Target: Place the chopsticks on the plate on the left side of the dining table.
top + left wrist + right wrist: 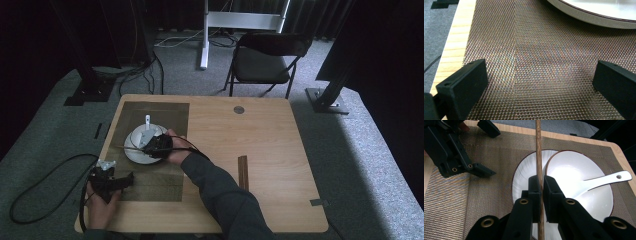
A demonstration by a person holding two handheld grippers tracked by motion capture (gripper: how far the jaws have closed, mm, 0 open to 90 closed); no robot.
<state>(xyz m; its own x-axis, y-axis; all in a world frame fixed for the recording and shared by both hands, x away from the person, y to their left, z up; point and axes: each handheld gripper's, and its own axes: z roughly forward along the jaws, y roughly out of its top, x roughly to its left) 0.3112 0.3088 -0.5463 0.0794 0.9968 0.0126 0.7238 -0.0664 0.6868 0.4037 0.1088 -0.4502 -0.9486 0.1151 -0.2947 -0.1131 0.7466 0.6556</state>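
A white plate (pixel 131 150) lies on a woven placemat (pixel 155 187) at the table's left, and a white bowl (pixel 574 172) holding a white spoon (pixel 605 179) rests on the plate (pixel 522 177). My right gripper (pixel 540 182) hovers over the plate, shut on a brown wooden chopstick (pixel 538 150) that runs straight out past the jaws. In the high view this right gripper (pixel 159 146) sits at the bowl's near edge. My left gripper (pixel 127 180) rests low over the placemat (pixel 536 50) near the front left, open with nothing between its jaws, the plate rim (pixel 594 21) just ahead.
A dark brown strip (pixel 243 172) lies on the bare wood right of the placemat. A small round grommet (pixel 238 109) sits near the table's far edge. A black folding chair (pixel 265 60) stands beyond the table, and cables trail on the carpet at left.
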